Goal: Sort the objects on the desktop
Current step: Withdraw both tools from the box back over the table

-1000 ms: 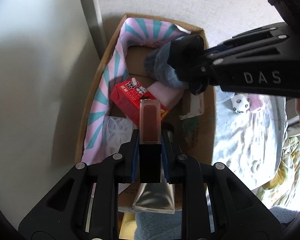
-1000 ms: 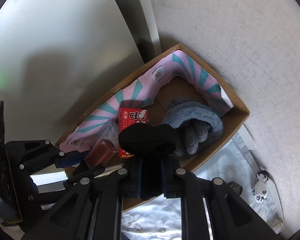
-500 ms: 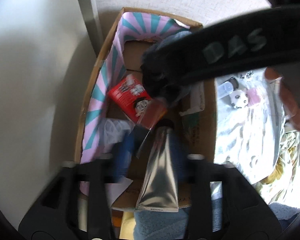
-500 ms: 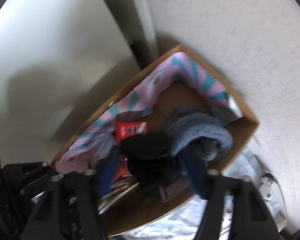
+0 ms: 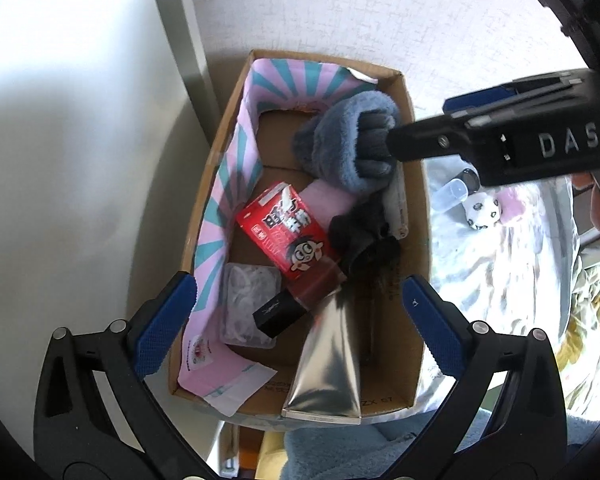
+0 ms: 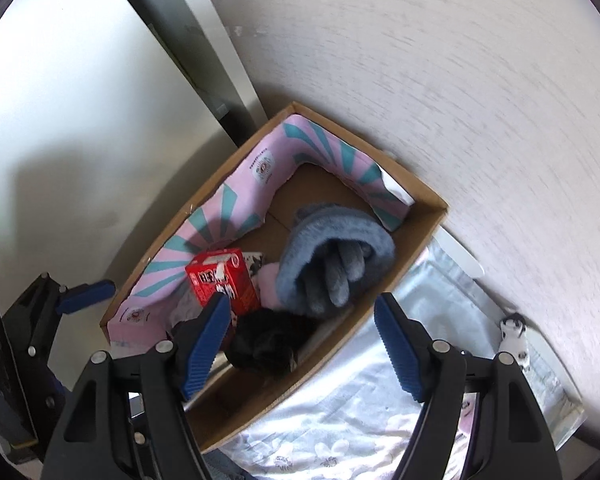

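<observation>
- Left gripper (image 5: 298, 326): jaws spread wide, having just been opening; blue pads apart, nothing pressed between them.
- Below that gap, inside the cardboard box (image 5: 417, 216): a lip-gloss tube (image 5: 288, 302) with dark cap and reddish body, lying tilted on the box contents, free of the pads.
- Just beside it, a silver tube (image 5: 328, 364) lying along the box floor, its crimped end toward the near wall.
- Left of the gloss, a clear packet of white rings (image 5: 246, 298) against the pink-and-teal liner (image 5: 238, 152).
- Further in, a red drink carton (image 5: 290, 236) resting at a slant, partly over the gloss.
- Right gripper (image 6: 300, 338): jaws partly spread, opened earlier in the last second and level since; nothing gripped.
- Under it, a black cloth bundle (image 6: 270, 344) lying loose in the box, touching the red carton and clear of both pads.
- Beyond the bundle, a blue-grey fluffy glove (image 6: 336, 258) with grey fingers curled inward, resting against the right-hand wall of the box.
- A pink soft item (image 5: 324, 200) tucked between carton and glove.
- Outside the box, on the pale floral cloth (image 6: 332, 432): a small black-and-white toy (image 5: 480, 212) and a clear plastic cup (image 5: 454, 194).
- Box itself pushed into the corner against a textured wall (image 6: 440, 80).
</observation>
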A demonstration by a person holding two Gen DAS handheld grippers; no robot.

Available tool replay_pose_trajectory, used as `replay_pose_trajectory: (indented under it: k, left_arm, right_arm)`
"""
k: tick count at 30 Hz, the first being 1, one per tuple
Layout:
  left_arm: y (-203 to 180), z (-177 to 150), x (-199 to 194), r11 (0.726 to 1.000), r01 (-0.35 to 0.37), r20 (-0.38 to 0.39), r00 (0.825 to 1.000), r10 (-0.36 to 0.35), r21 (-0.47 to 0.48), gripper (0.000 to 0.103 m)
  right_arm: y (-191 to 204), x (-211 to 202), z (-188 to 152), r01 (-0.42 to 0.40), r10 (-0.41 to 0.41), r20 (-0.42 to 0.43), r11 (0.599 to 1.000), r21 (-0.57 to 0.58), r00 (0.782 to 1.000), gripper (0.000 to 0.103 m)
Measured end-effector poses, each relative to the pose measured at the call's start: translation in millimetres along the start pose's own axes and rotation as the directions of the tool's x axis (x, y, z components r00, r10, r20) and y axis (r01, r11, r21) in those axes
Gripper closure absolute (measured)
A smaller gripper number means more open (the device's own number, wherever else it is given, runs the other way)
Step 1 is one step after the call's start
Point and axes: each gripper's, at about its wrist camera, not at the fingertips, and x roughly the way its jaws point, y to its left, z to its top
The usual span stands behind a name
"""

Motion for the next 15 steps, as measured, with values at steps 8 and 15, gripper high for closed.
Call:
replay_pose_trajectory:
  k: [8,15]
  left_arm:
    - [-24,2,-14,0.999,0.033,0.03,0.999,-0.035,0.042,0.0]
    - [-49,12,-25,0.996,0.0,0.045,0.999,-0.004,0.091,0.0]
  right_arm:
    - [-20,-25,-23,0.031,-0.032,0.028,0.999,0.032,0.999,0.033]
    - [-44,-51,-48,0.035,-0.039,0.059,0.997,0.071,0.997,0.033]
